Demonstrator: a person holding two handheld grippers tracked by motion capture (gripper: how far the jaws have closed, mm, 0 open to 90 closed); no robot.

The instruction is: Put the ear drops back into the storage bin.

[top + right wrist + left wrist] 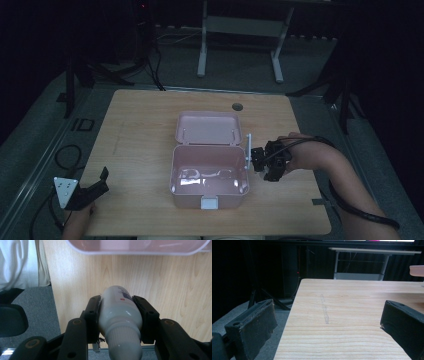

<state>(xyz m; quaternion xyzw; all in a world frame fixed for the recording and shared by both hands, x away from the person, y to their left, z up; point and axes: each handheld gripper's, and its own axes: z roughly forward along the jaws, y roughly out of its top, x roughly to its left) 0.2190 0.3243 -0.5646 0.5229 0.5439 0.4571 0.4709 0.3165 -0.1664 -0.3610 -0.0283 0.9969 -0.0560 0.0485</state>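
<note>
white bottle point(119, 315) clamped in the right gripper point(120, 312) jaws beside the pink box point(209, 177) (left gripper point(92, 190) jaws wide apart, bare)

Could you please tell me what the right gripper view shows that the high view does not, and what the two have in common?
Right gripper view alone: the white bottle clamped between the right gripper pads, with its ribbed cap and label, and white cloth at the table's edge. High view alone: the open pink box with its raised lid, and the left gripper at the table's left front corner. Shared: the wooden table, the pink box's rim, the right gripper.
</note>
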